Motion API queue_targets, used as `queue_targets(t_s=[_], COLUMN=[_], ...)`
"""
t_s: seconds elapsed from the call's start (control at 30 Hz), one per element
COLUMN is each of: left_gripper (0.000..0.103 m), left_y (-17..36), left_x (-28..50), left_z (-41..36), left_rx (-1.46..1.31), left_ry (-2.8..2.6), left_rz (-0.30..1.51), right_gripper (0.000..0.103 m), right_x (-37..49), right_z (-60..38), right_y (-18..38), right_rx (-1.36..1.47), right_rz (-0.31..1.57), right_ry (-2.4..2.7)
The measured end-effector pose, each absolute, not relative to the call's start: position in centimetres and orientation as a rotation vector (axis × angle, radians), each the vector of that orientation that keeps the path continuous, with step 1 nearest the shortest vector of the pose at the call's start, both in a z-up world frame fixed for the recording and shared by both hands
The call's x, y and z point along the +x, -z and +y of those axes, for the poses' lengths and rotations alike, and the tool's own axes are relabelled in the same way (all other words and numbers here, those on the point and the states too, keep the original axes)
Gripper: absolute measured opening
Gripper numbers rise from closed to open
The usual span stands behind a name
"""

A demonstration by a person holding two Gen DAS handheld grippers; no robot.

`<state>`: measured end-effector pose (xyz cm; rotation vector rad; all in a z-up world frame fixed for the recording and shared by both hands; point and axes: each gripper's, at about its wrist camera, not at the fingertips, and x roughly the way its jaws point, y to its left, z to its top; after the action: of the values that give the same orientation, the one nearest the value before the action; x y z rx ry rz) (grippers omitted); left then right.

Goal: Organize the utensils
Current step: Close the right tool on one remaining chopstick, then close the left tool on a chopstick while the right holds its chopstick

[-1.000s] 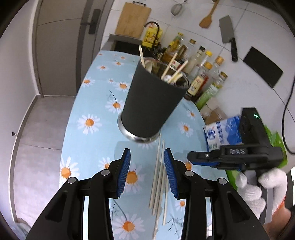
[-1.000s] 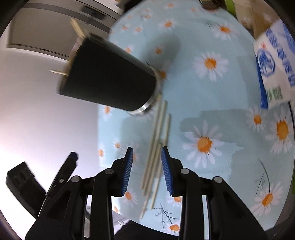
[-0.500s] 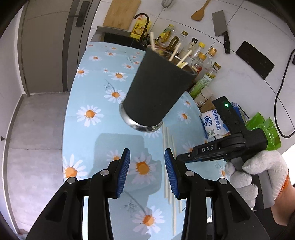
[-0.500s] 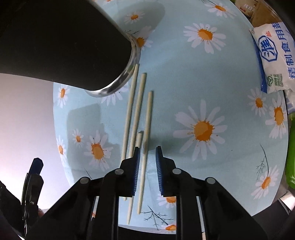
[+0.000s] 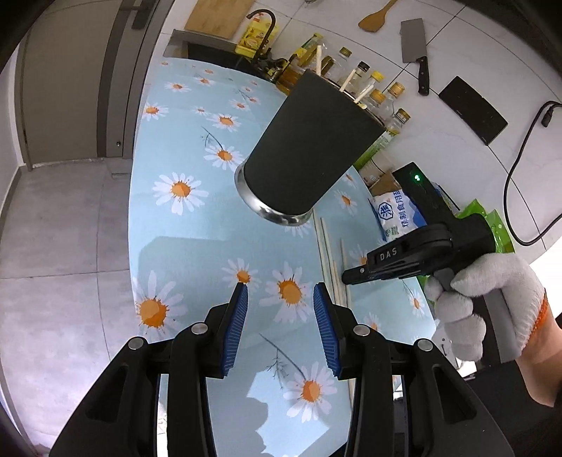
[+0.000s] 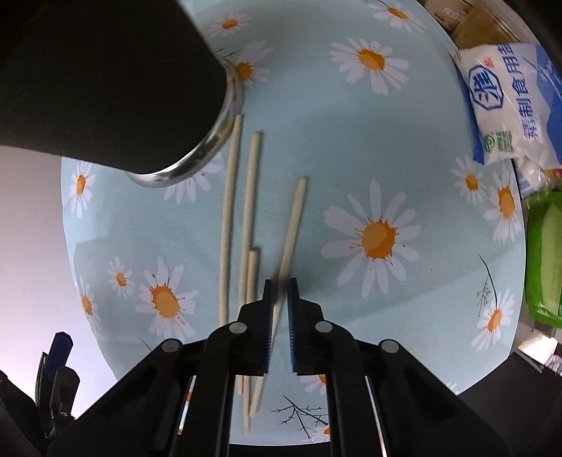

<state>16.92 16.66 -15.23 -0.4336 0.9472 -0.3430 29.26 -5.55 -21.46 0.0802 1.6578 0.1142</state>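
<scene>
Blue daisy-print tablecloth [image 5: 196, 225] beneath a white tiled wall with cleaver [image 5: 416, 52], dark utensil cup [image 5: 309, 151] holding chopsticks, pale wooden chopsticks [image 6: 242, 218] loose just beside the cup's base, right gripper [image 6: 280, 302] pinching one angled chopstick [image 6: 293, 225], left gripper [image 5: 281, 313] spread, empty, near the cup.

Desk [image 5: 168, 225] under pale blue daisy-print cloth. Grey tiled floor [image 5: 63, 246] to one side, grey door [image 5: 70, 77] beyond. White tiled wall [image 5: 456, 45] carries a wooden cutting board [image 5: 219, 15], spatula [image 5: 377, 19], cleaver [image 5: 416, 52]. Bottles [image 5: 372, 91] line the desk's far edge. Black cable [image 5: 516, 168] hangs on the wall.
</scene>
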Motion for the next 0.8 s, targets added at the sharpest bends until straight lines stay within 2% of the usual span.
queue_targets(t_s=[0.2, 0.63, 0.8], left_gripper=[0.037, 0.037, 0.037], left_y=[16.1, 17.3, 17.0], left_x=[17.2, 18.4, 19.2], left_z=[17.1, 16.2, 15.3], left_rx=[-0.438, -0.383, -0.350], left_ry=[0.400, 0.510, 0.485], left_rz=[0.985, 1.088, 1.089], right_gripper=[0.009, 0.005, 0.005], right_x=[29.3, 29.6, 29.9], right_z=[-5.6, -3.6, -4.6], right_y=[21.4, 21.0, 20.8], right_rx=[0.070, -0.019, 0.029], right_rz=[1.657, 1.597, 1.600], right_ry=[-0.062, -0.019, -0.065])
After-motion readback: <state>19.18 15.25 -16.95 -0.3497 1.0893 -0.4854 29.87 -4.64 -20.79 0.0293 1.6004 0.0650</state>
